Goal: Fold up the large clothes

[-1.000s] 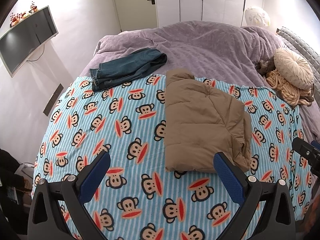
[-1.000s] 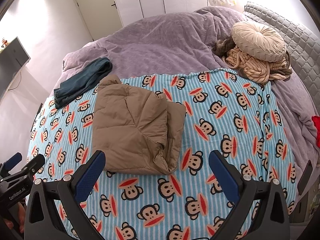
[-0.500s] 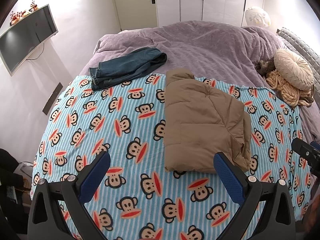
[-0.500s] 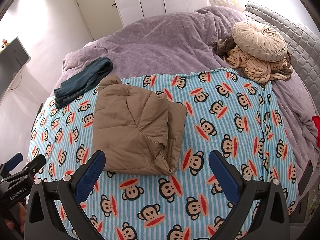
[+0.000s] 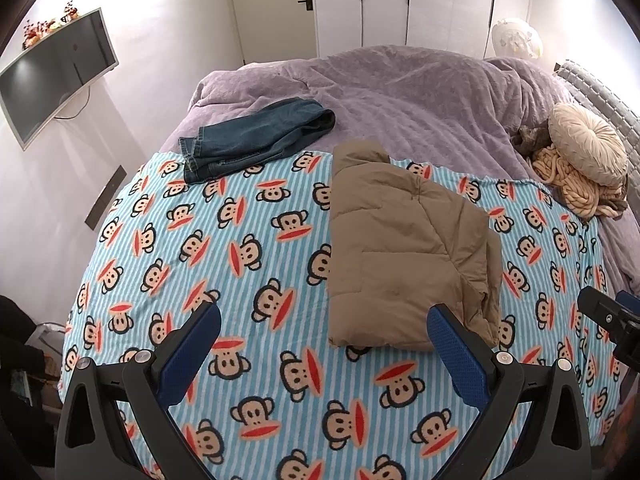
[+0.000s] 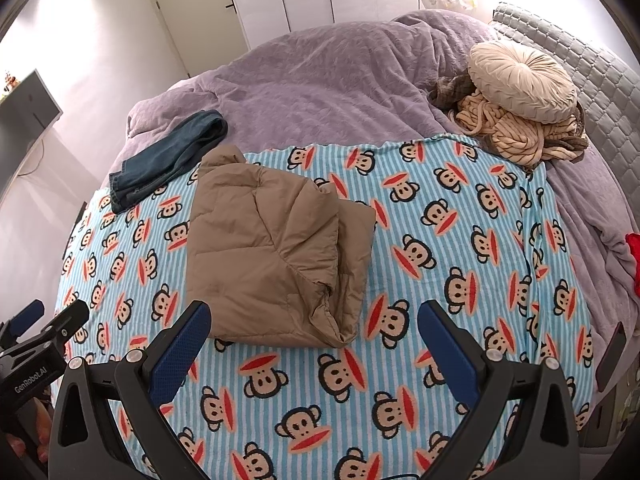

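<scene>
We look down on a bed from two hand-held tools, both raised above a striped monkey-print blanket (image 5: 248,264) that covers the near half of the mattress. At far left in the left wrist view, a dark television (image 5: 56,76) hangs on the white wall. Next comes a pair of folded jeans (image 5: 256,136), lying across the far edge of the blanket and onto the purple duvet (image 5: 420,96) behind it. Near the middle sits the tan puffer jacket (image 5: 404,256), folded into a thick rectangle and resting flat on the blanket, well apart from the jeans. Farther right, a round cream cushion (image 5: 588,144) tops a heap of chunky knit throw (image 5: 576,188) by the quilted grey headboard (image 6: 600,80).

We hold the left gripper (image 5: 320,344) with its jaws spread wide and nothing between them; its right blue pad overlaps the jacket's near corner in the picture, though we cannot tell whether it touches. The right gripper (image 6: 314,344) likewise has its jaws wide apart and grips nothing, with the jacket's near edge just beyond its left pad. A red item (image 6: 634,256) shows at the far right edge of the right wrist view.
</scene>
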The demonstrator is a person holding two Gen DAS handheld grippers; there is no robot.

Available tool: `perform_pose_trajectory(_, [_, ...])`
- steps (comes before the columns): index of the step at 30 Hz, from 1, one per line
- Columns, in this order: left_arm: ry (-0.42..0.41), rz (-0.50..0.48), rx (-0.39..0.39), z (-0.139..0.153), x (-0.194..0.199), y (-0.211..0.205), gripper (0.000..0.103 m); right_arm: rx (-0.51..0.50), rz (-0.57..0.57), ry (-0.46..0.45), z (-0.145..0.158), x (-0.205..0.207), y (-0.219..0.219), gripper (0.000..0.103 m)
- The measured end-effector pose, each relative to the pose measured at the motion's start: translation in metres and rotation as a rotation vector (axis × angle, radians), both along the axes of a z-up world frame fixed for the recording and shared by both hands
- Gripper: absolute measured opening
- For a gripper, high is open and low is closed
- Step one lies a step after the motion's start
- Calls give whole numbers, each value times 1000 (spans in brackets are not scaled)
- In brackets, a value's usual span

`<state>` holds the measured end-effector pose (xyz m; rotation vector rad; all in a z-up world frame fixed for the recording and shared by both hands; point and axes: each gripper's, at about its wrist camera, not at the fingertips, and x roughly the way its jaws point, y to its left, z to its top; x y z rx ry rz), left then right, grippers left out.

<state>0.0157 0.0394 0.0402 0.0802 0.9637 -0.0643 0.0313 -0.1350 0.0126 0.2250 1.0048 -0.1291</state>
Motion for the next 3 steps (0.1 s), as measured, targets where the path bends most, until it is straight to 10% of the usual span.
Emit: perform_pose_trajectory(3, [0,-5,-1,1,1,-1,103,-1,-1,0,0,0,0,103])
